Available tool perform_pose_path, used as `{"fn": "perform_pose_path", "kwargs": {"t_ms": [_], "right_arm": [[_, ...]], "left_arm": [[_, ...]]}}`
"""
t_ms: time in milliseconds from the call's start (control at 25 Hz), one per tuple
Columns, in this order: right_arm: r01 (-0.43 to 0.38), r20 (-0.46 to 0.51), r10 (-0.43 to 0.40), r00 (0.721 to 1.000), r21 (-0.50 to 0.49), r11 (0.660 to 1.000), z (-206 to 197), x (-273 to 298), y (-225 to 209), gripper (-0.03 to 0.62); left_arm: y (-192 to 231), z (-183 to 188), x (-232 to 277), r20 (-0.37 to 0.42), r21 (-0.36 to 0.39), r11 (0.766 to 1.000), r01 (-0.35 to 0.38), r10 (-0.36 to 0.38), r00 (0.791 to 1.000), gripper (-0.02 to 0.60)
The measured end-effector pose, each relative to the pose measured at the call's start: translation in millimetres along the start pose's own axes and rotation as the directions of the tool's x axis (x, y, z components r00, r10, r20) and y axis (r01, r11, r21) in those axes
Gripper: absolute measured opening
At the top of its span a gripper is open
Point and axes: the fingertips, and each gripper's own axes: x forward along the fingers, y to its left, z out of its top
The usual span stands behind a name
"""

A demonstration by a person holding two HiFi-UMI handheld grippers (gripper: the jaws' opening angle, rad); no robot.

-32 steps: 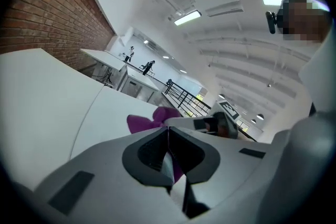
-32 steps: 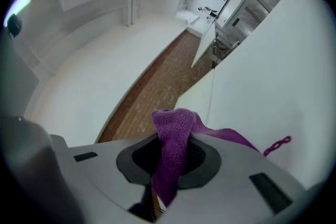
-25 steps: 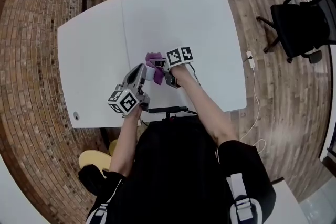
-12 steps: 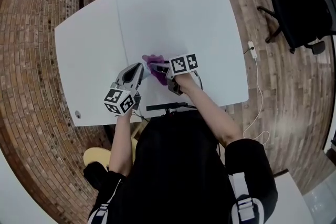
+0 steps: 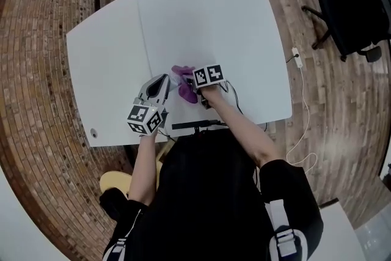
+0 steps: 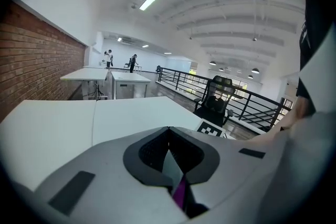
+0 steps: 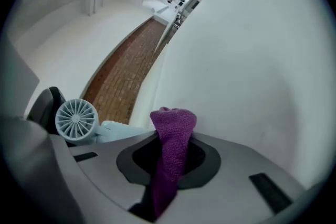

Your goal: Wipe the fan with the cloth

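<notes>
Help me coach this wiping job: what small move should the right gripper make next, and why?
Probably swing the right gripper slightly toward the fan so the cloth meets its round grille. The gripper's jaws are shut on the purple cloth, a tuft sticking out past them, and in the right gripper view the grille sits just left of it, apparently untouched.

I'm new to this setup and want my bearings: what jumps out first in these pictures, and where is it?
The purple cloth clamped in the right gripper stands out most, bright against the white table near the person's edge. Close beside it, at the left of the right gripper view, shows a small pale-blue fan with a round ribbed grille. The left gripper, jaws shut, points toward the cloth.
</notes>
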Motion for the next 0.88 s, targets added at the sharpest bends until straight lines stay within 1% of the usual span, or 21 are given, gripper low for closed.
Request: {"fn": "perform_pose_path", "kwargs": {"t_ms": [40, 80, 120, 160, 240, 320, 360, 400, 480, 520, 560, 600, 640, 680, 720, 760, 800, 840, 880], "right_arm": [[0.043, 0.017, -0.042, 0.999, -0.029, 0.999, 7.7, -7.6, -5.4, 0.057], [0.07, 0.049, -0.068, 0.996, -0.038, 0.997, 18.4, -17.1, -7.2, 0.057], [0.065, 0.088, -0.063, 0.994, -0.022, 0.998, 30.7, -27.0, -3.5, 0.057], [0.028, 0.125, -0.029, 0.992, 0.005, 1.0, 42.6, -36.0, 6.1, 0.057], [-0.104, 0.164, 0.094, 0.982, 0.052, 0.993, 57.8, -44.1, 36.1, 0.057], [-0.236, 0.139, 0.219, 0.966, 0.124, 0.964, 54.1, -31.9, 59.2, 0.057], [-0.269, 0.111, 0.253, 0.961, 0.168, 0.948, 45.8, -19.4, 61.3, 0.057], [-0.269, 0.083, 0.257, 0.963, 0.204, 0.941, 36.3, -5.7, 55.9, 0.057], [-0.203, 0.042, 0.198, 0.979, 0.239, 0.95, 22.7, 14.9, 31.5, 0.057], [-0.157, 0.021, 0.156, 0.988, 0.23, 0.96, 19.6, 19.6, 19.8, 0.057], [-0.111, -0.005, 0.114, 0.993, 0.199, 0.974, 18.3, 21.5, 11.9, 0.057], [-0.063, -0.036, 0.069, 0.997, 0.141, 0.988, 18.5, 21.4, 7.2, 0.057], [-0.008, -0.065, 0.012, 0.998, 0.059, 0.998, 20.2, 19.5, 3.8, 0.057], [0.047, -0.079, -0.049, 0.996, -0.026, 0.999, 23.7, 15.2, 1.0, 0.057], [0.086, -0.068, -0.092, 0.993, -0.089, 0.992, 29.6, 7.9, 0.7, 0.057], [0.089, -0.036, -0.094, 0.995, -0.119, 0.989, 38.1, -1.7, 6.2, 0.057], [0.047, 0.01, -0.047, 0.999, -0.116, 0.992, 48.9, -13.2, 19.7, 0.057], [-0.037, 0.061, 0.043, 0.997, -0.088, 0.995, 61.1, -25.8, 40.1, 0.057], [-0.149, 0.113, 0.152, 0.982, -0.042, 0.988, 73.5, -39.0, 64.1, 0.057]], "left_arm": [[0.6, -1.3, 0.1, -0.002, -0.002, 1.0, 0.0, 0.0, 1.0, 0.006], [1.7, -2.1, -0.1, -0.004, -0.006, 1.0, 0.001, -0.001, 1.0, 0.006], [2.8, -2.2, -0.4, -0.006, -0.008, 1.0, 0.003, -0.003, 1.0, 0.006], [3.7, -2.0, -0.8, -0.006, -0.006, 1.0, 0.004, -0.004, 1.0, 0.006], [4.6, -1.1, -2.0, -0.006, 0.007, 1.0, 0.001, -0.001, 1.0, 0.006], [5.1, -0.6, -2.8, -0.006, 0.017, 1.0, -0.003, 0.004, 1.0, 0.006], [4.7, -0.7, -2.6, -0.006, 0.017, 1.0, -0.005, 0.005, 1.0, 0.006], [3.9, -1.1, -2.3, -0.006, 0.017, 1.0, -0.006, 0.006, 1.0, 0.006], [1.7, -2.1, -1.6, -0.007, 0.016, 1.0, -0.007, 0.007, 1.0, 0.006], [1.1, -2.4, -1.2, -0.006, 0.015, 1.0, -0.007, 0.007, 1.0, 0.006], [1.2, -2.3, -0.8, -0.002, 0.011, 1.0, -0.007, 0.007, 1.0, 0.006], [1.9, -1.8, -0.8, 0.005, 0.004, 1.0, -0.007, 0.007, 1.0, 0.006], [2.7, -1.0, -1.2, 0.015, -0.006, 1.0, -0.006, 0.006, 1.0, 0.006], [3.0, 0.0, -1.8, 0.03, -0.02, 1.0, -0.002, 0.003, 1.0, 0.006], [2.6, 0.9, -2.5, 0.049, -0.037, 0.999, 0.006, -0.004, 0.999, 0.006], [2.1, 2.0, -3.4, 0.07, -0.056, 0.998, 0.017, -0.013, 0.997, 0.006], [2.3, 3.0, -4.5, 0.089, -0.074, 0.997, 0.029, -0.023, 0.996, 0.006], [3.2, 4.0, -5.5, 0.106, -0.089, 0.995, 0.04, -0.03, 0.994, 0.006], [4.5, 5.1, -6.2, 0.117, -0.098, 0.994, 0.047, -0.035, 0.993, 0.006]]}}
